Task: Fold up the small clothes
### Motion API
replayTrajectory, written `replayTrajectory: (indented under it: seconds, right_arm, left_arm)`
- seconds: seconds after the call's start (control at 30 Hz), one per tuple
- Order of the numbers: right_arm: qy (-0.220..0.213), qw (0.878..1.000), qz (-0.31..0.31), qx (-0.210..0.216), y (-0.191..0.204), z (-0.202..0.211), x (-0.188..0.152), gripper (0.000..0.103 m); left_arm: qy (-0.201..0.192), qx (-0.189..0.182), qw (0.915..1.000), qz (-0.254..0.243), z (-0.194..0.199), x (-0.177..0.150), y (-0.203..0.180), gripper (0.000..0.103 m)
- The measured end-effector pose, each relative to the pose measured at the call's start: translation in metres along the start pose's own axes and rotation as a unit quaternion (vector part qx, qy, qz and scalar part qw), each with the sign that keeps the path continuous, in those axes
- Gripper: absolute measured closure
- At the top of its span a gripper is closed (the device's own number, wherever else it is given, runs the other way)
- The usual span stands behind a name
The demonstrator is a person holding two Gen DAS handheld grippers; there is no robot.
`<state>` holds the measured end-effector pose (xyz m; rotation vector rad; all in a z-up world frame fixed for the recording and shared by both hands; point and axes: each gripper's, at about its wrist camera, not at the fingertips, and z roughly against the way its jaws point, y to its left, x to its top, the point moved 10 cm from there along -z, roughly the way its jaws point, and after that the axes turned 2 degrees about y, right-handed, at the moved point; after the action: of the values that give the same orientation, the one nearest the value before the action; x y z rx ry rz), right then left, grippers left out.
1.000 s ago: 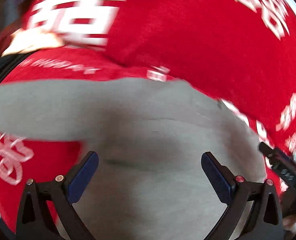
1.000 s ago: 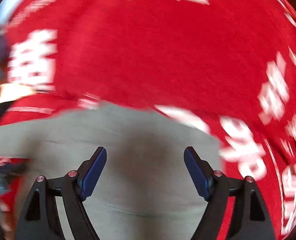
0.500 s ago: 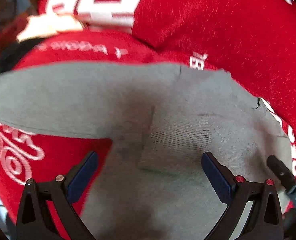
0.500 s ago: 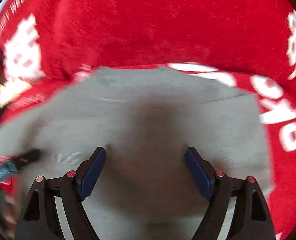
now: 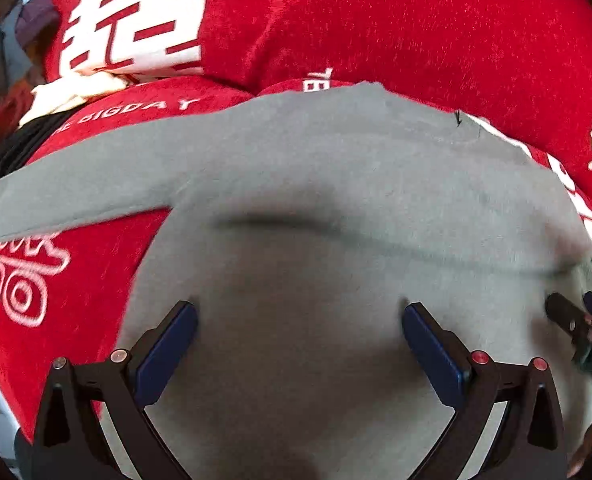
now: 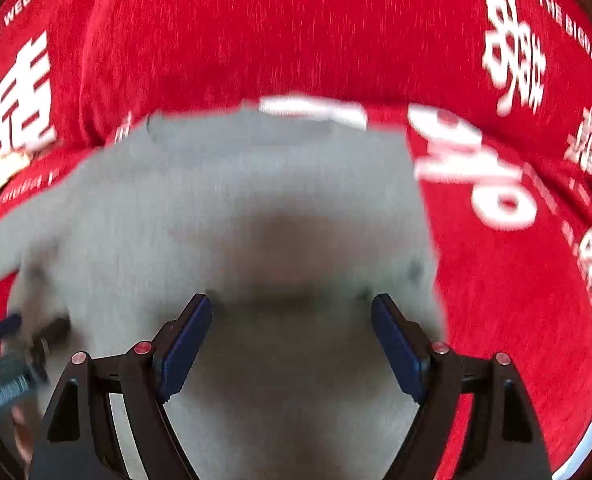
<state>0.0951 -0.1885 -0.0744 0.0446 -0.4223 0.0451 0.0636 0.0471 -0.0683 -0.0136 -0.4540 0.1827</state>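
Left wrist view: both wide-open, empty claws, left claw (image 5: 297, 330) and right claw (image 6: 292, 330), hover above the flat grey knit garment (image 5: 335, 200) on the red printed blanket (image 5: 415, 32), risking pinching blanket too.

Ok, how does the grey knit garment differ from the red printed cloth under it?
The grey knit garment is plain, with no print; the red printed cloth carries white characters and lettering. The garment is the smaller and lies on top, one sleeve stretched to the left in the left wrist view; the cloth spreads past it on every visible side. The garment looks like fine knit, the cloth like fuzzy plush. Both lie roughly flat.
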Motion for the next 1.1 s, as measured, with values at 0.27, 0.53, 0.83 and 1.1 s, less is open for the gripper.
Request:
replayTrajectory:
  seconds: [0.27,0.53,0.83,1.1]
  right_arm:
    - [-0.102,0.994,0.049,-0.002,0.009,0.052,-0.095,0.012]
    - [-0.016,0.993,0.115,0.012,0.015,0.066,-0.142,0.001]
    - [-0.024,0.994,0.105,0.015,0.041,0.056,-0.083,0.001]
    - [-0.041,0.994,0.095,0.023,0.053,0.037,-0.088,0.001]
  left_arm:
    - [-0.029,-0.024,0.9993,0.0,0.038,-0.065,0.035,0.0]
    - [-0.001,-0.045,0.9986,-0.027,0.059,-0.081,0.027,0.0]
    - [0.002,-0.038,0.9987,-0.035,0.045,-0.031,-0.004,0.0]
    - [-0.001,-0.032,0.9981,-0.052,0.038,-0.071,0.01,0.0]
